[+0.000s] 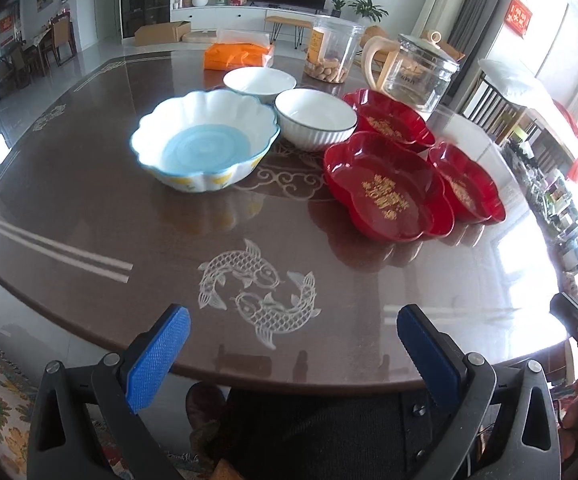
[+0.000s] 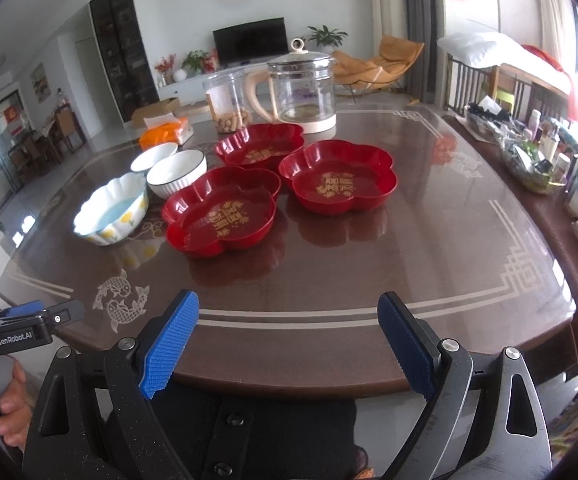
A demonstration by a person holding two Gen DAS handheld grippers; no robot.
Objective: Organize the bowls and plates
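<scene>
Tongs: left tongs [image 1: 293, 354] and right tongs [image 2: 288, 342] gaping, empty, at bench [image 2: 429, 240] edge | three red plates [image 2: 221, 210], three bowls [image 1: 205, 140] well ahead.

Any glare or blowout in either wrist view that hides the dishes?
Left wrist: the window side at right is blown out, the glossy table mirrors the scalloped bowl, and the red plates stay readable. Right wrist: the window clips at far right, reflections lie under the red plates, and fisheye bends the table edge.
</scene>
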